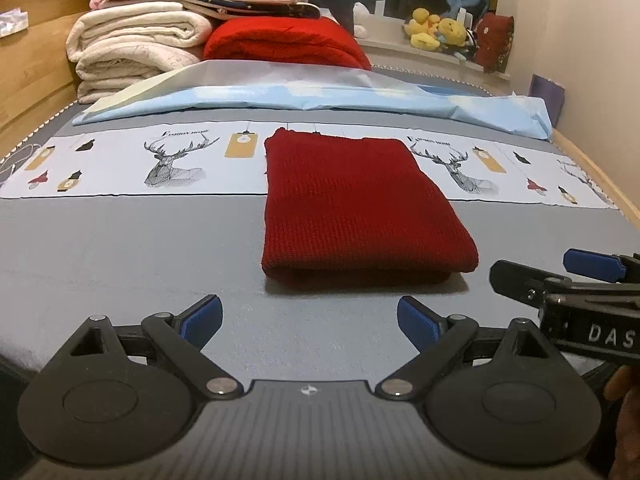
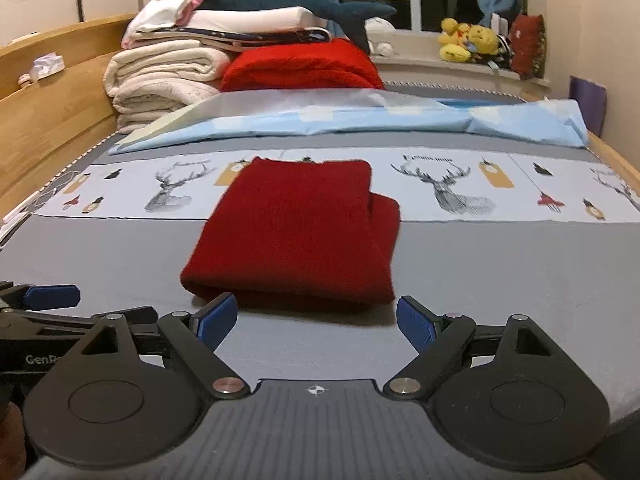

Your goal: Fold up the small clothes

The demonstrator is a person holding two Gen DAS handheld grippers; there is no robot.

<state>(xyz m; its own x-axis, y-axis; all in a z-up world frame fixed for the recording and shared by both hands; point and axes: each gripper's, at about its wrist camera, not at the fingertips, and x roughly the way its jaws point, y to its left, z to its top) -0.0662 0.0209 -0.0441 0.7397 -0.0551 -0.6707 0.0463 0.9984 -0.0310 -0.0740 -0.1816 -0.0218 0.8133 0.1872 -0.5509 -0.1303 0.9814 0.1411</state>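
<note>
Red knit garment (image 1: 360, 208) (image 2: 296, 232): folded into a thick rectangle, flat on the grey bedsheet (image 1: 132, 248) (image 2: 500, 264), far edge overlapping the deer-print band (image 1: 176, 164) (image 2: 452, 184).
Left gripper (image 1: 310, 318): jaws wide apart, empty, just short of the garment's near fold.
Right gripper (image 2: 316, 318): jaws wide apart, empty, near fold just ahead of its blue pads (image 2: 218, 318).
Beyond: light blue duvet (image 1: 320, 100) (image 2: 360, 120); stacked cream blankets (image 1: 132, 48) (image 2: 160, 76); red blanket (image 1: 284, 42) (image 2: 304, 66); plush shark (image 2: 300, 2); yellow soft toys (image 1: 436, 32) (image 2: 468, 42) on the windowsill.
</note>
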